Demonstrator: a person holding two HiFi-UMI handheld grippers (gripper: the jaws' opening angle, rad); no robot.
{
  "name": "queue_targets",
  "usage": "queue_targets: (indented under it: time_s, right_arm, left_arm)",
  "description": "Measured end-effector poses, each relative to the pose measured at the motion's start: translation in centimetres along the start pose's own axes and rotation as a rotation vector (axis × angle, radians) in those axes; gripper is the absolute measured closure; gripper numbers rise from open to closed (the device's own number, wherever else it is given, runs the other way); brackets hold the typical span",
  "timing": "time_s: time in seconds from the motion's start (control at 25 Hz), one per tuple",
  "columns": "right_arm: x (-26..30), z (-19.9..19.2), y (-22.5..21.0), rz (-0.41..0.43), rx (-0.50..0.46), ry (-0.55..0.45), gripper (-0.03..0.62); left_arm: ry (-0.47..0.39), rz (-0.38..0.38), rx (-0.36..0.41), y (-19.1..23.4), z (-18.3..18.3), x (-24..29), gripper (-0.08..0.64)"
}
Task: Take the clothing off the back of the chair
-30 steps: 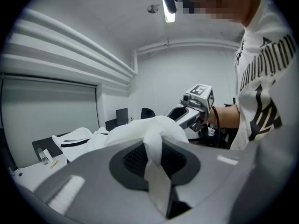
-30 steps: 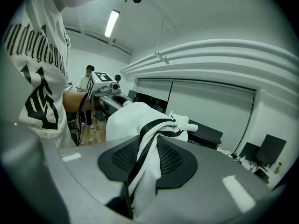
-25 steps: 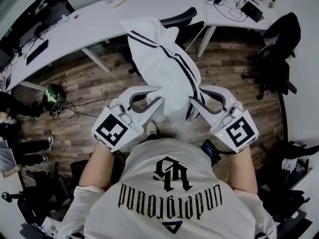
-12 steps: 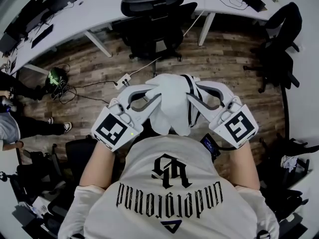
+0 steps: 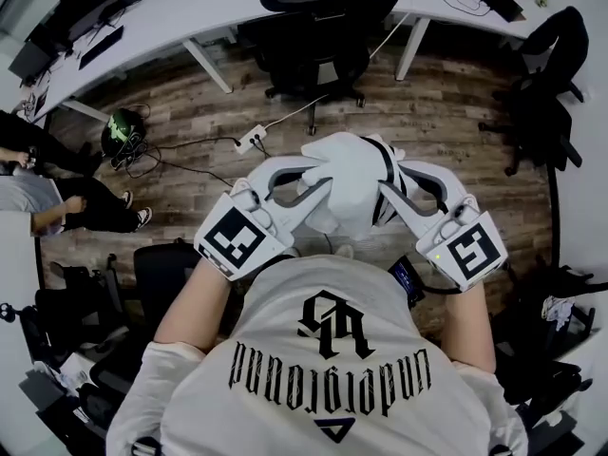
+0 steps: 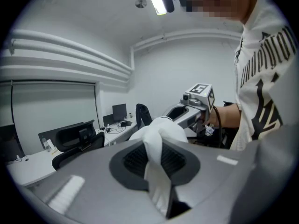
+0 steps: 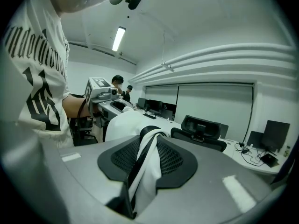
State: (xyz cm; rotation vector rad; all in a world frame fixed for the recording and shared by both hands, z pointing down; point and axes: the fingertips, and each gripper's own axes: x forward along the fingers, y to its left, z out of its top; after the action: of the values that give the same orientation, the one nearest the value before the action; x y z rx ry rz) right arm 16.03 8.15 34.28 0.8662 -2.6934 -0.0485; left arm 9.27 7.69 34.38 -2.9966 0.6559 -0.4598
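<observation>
A white jacket with black stripes (image 5: 350, 180) hangs bunched between my two grippers, close in front of the person's chest and off the floor. My left gripper (image 5: 318, 184) is shut on its left part; the white cloth (image 6: 156, 162) is pinched between the jaws. On the right side my right gripper (image 5: 382, 184) is shut on the striped edge (image 7: 140, 171). The black office chair (image 5: 318, 27) stands bare at the desk, well beyond the jacket. In the right gripper view the chair's headrest (image 7: 202, 126) shows behind the cloth.
A long white desk (image 5: 190, 17) curves along the far side with monitors and cables. A power strip (image 5: 251, 142) and cords lie on the wood floor. Another dark chair with clothing (image 5: 551, 74) stands at the right. People sit at the left edge (image 5: 47, 207).
The jacket has come off the chair back and been drawn toward the person into a bunch. Both grippers moved back with it, away from the chair, which now stands bare.
</observation>
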Motion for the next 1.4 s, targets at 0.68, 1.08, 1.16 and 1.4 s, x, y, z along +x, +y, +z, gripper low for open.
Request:
queue_targets:
  time_s: [0.68,1.08,1.16,1.4]
  right_arm:
    - [4.3,3.2,12.7,-0.080,0.024,-0.002,0.485]
    - [6.9,3.1,18.5,-0.116,0.038,0.004,0.485]
    - [7.0,3.2,19.1,-0.117,0.043,0.001,0.485]
    - [7.3,3.7,19.7,-0.119,0.033,0.009,0.485]
  left_arm:
    - [-0.044,-0.066,-0.007,-1.8,-2.9,-13.3,0.468]
    - [-0.056,-0.101,-0.033,-2.6,-5.9,-18.7,0.469]
    - [-0.060,-0.099,-0.037,-2.7,-6.1,-19.2,0.469]
    - [-0.076,-0.097,-0.048,-2.5,-6.1,-20.0,0.468]
